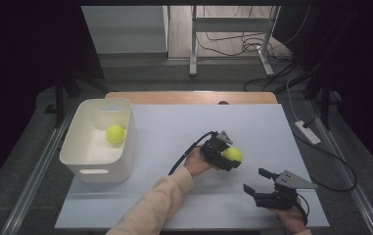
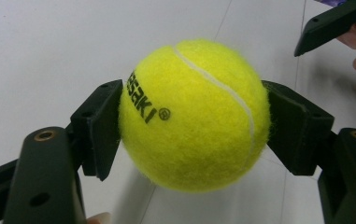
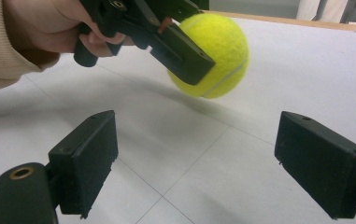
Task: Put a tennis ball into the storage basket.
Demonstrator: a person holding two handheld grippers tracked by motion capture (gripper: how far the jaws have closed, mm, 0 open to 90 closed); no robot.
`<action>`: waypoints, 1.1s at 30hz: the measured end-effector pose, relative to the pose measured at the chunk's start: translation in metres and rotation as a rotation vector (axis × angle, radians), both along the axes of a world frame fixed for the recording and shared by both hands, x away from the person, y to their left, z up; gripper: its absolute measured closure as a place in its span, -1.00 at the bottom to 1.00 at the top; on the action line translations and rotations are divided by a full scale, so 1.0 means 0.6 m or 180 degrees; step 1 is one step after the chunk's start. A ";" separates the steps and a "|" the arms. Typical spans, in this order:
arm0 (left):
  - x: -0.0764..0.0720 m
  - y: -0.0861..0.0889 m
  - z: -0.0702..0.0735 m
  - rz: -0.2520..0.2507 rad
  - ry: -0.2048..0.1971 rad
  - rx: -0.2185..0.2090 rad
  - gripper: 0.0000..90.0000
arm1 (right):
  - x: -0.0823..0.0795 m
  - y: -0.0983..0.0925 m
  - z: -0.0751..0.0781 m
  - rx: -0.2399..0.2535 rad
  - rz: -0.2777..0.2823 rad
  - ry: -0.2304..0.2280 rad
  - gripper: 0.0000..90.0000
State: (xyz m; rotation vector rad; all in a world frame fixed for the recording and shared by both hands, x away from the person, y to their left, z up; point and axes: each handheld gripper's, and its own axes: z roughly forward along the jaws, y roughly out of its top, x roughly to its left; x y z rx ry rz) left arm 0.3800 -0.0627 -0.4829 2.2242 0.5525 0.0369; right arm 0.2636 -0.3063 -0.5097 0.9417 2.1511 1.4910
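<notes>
A yellow tennis ball hangs just above the white table sheet, with my left gripper shut on its two sides. Black lettering shows on the ball in the left gripper view. Nearer the front right, my right gripper stands open with nothing between its pads, a short way from the held ball. A second yellow tennis ball lies inside the white bin at the left.
The white sheet covers the wooden table, whose far edge shows behind it. A power strip and cables lie on the floor to the right. A desk frame stands beyond the table.
</notes>
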 end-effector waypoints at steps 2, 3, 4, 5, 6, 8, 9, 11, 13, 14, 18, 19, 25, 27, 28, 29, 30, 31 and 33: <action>-0.002 0.005 0.003 -0.0006 -0.0022 0.0006 -0.39 | 0.000 0.001 0.000 0.0005 0.0009 0.0002 -0.70; -0.005 0.009 0.006 0.0024 -0.0017 -0.0044 -0.39 | 0.000 0.001 0.000 0.0006 0.0012 0.0005 -0.70; -0.006 0.012 0.009 0.0039 -0.0018 -0.0065 -0.39 | 0.000 0.001 -0.001 0.0008 0.0020 0.0004 -0.70; -0.006 0.012 0.009 0.0039 -0.0018 -0.0065 -0.39 | 0.001 0.000 -0.001 0.0010 0.0025 0.0003 -0.70; -0.007 0.015 0.011 0.0047 -0.0024 -0.0100 -0.39 | 0.001 0.000 -0.001 0.0010 0.0025 0.0003 -0.70; -0.011 0.020 0.014 0.0073 -0.0035 -0.0132 -0.39 | 0.001 0.000 -0.001 0.0027 0.0029 0.0005 -0.70; -0.011 0.023 0.016 0.0062 -0.0052 -0.0124 -0.39 | 0.002 -0.001 -0.001 0.0018 0.0033 0.0007 -0.70; -0.012 0.028 0.019 0.0064 -0.0066 -0.0128 -0.39 | 0.002 -0.002 -0.001 0.0021 0.0026 0.0005 -0.70; -0.014 0.034 0.022 0.0069 -0.0079 -0.0143 -0.39 | 0.001 -0.003 -0.001 0.0020 0.0012 -0.0009 -0.70; -0.015 0.036 0.023 0.0073 -0.0082 -0.0156 -0.39 | 0.001 -0.003 -0.001 0.0017 0.0012 -0.0003 -0.70; -0.020 0.046 0.027 0.0109 -0.0095 -0.0173 -0.39 | 0.002 0.000 -0.001 0.0003 0.0008 -0.0003 -0.70; -0.021 0.049 0.028 0.0107 -0.0102 -0.0170 -0.39 | 0.002 0.001 -0.001 0.0000 0.0009 -0.0006 -0.70; -0.033 0.076 0.036 0.0193 -0.0128 -0.0220 -0.39 | 0.001 0.005 -0.002 -0.0039 0.0018 -0.0008 -0.70; -0.034 0.084 0.038 0.0222 -0.0133 -0.0221 -0.39 | 0.001 0.006 -0.002 -0.0039 0.0024 -0.0007 -0.70; -0.035 0.090 0.039 0.0255 -0.0121 -0.0245 -0.39 | 0.001 0.006 -0.002 -0.0049 0.0016 -0.0010 -0.70; -0.035 0.090 0.039 0.0255 -0.0121 -0.0245 -0.39 | 0.001 0.006 -0.002 -0.0054 0.0014 -0.0010 -0.70; -0.035 0.095 0.040 0.0274 -0.0120 -0.0258 -0.39 | 0.001 0.006 -0.002 -0.0059 0.0013 -0.0012 -0.70; -0.035 0.102 0.041 0.0302 -0.0115 -0.0281 -0.39 | 0.001 0.006 -0.002 -0.0060 0.0012 -0.0012 -0.70; -0.035 0.106 0.043 0.0318 -0.0117 -0.0290 -0.39 | 0.001 0.006 -0.002 -0.0070 0.0013 -0.0015 -0.70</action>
